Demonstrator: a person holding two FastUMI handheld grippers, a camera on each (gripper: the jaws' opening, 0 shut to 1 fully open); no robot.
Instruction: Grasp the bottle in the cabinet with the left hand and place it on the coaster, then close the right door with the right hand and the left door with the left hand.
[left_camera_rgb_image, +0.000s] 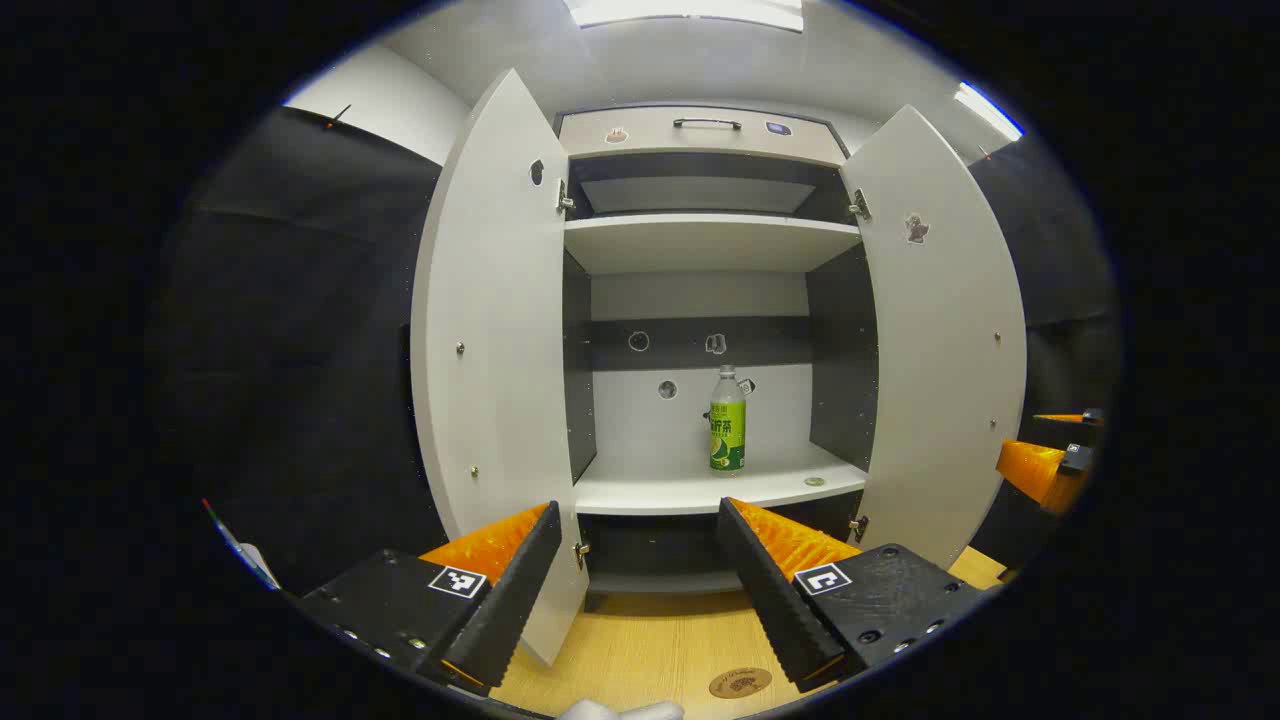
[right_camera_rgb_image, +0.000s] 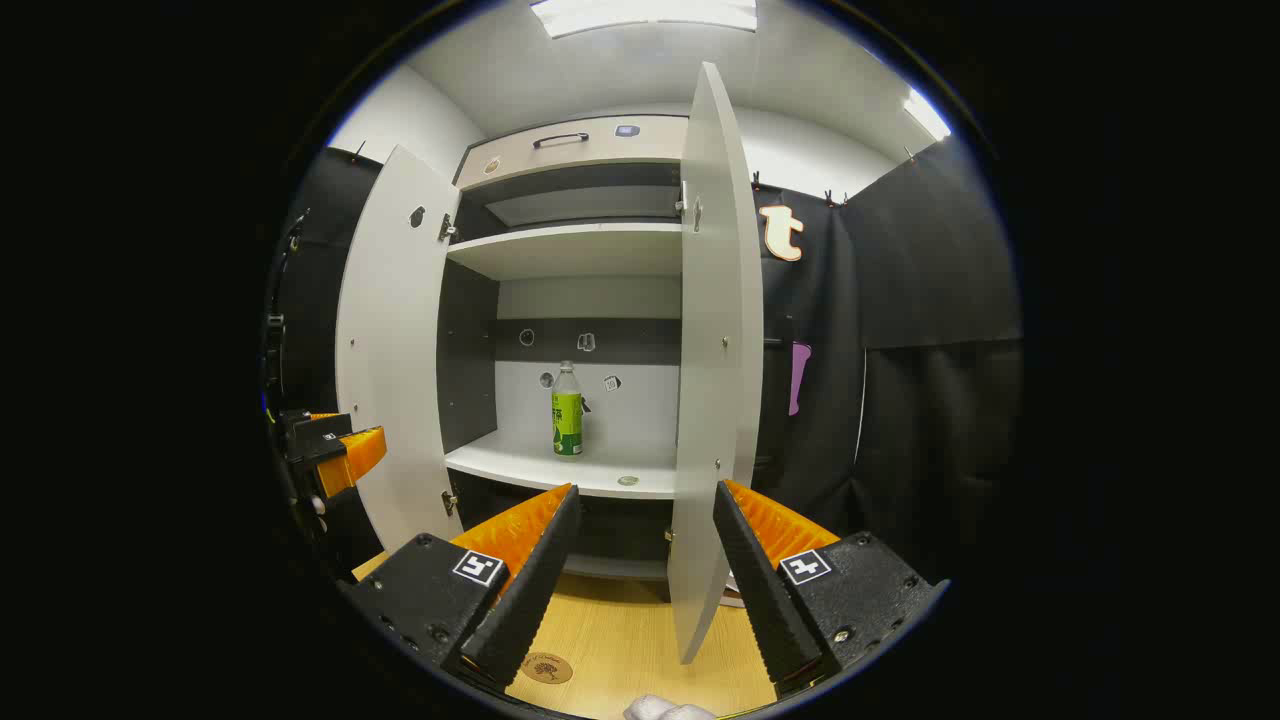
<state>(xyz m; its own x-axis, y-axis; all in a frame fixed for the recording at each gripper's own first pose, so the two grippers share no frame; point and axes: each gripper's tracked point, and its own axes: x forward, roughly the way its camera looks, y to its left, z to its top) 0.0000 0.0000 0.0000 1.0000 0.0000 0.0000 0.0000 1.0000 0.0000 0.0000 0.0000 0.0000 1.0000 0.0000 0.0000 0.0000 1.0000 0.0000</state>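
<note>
Bottle (left_camera_rgb_image: 727, 420) upright on the cabinet shelf (left_camera_rgb_image: 700, 492), both doors open.
Green label, writing too small to read; it stands ahead of the left gripper (left_camera_rgb_image: 640, 590) and right gripper (right_camera_rgb_image: 640, 580), both wide open, empty.

- We see both cabinet doors swung wide: the left door (left_camera_rgb_image: 495, 340) and the right door (left_camera_rgb_image: 945, 340) stand outward, leaving the cabinet mouth open between them.
- On the lower shelf (left_camera_rgb_image: 700, 490) the bottle (left_camera_rgb_image: 727, 420) stands upright toward the back, with free room on either side and above it, up to the upper shelf (left_camera_rgb_image: 710, 240).
- A small round thing (left_camera_rgb_image: 815, 481) lies near the shelf's front edge, to the right of the bottle and apart from it.
- In the right gripper view, the right door (right_camera_rgb_image: 715, 350) stands edge-on just ahead of our right tool (right_camera_rgb_image: 640, 570), blocking a straight path.
- The table (left_camera_rgb_image: 650, 650) in front carries the coaster (left_camera_rgb_image: 740, 682), low between the doors.
</note>
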